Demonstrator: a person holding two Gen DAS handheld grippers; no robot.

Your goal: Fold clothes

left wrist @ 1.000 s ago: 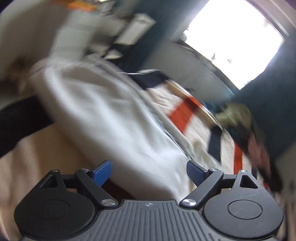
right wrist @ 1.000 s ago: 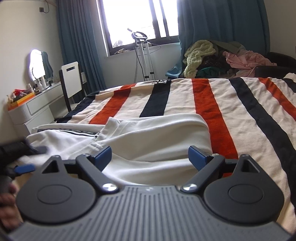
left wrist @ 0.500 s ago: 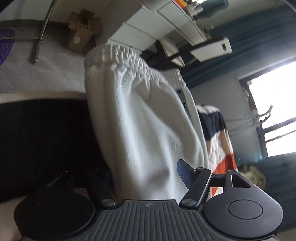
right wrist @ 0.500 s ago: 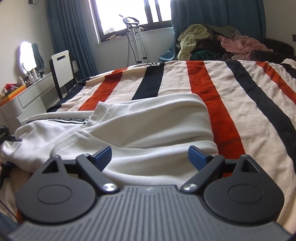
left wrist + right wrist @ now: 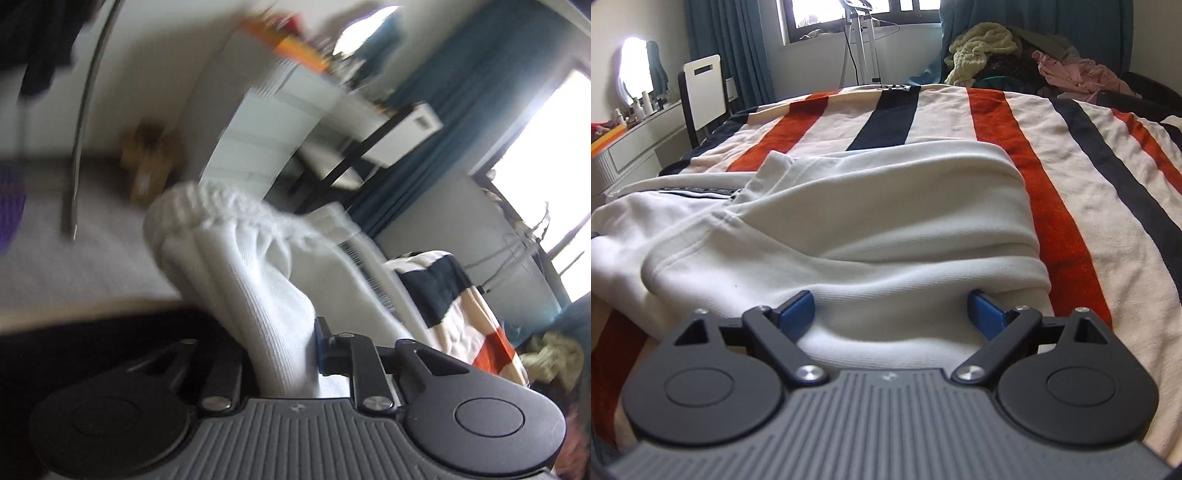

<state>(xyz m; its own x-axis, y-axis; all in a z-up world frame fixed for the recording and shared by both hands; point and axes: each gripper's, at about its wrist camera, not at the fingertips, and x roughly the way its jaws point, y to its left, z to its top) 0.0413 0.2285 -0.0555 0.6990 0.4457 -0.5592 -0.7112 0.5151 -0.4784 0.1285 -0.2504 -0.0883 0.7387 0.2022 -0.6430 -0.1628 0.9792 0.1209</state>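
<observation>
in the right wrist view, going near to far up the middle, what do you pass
right hand-held gripper → white garment → striped blanket → metal stand → window

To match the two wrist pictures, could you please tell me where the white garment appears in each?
Left wrist: the white garment rises up the centre from between the closing left tongs, elastic band on top.
Right wrist: it lies across the centre and left, just ahead of the open right tongs.
Shared landmark: the striped blanket.
</observation>
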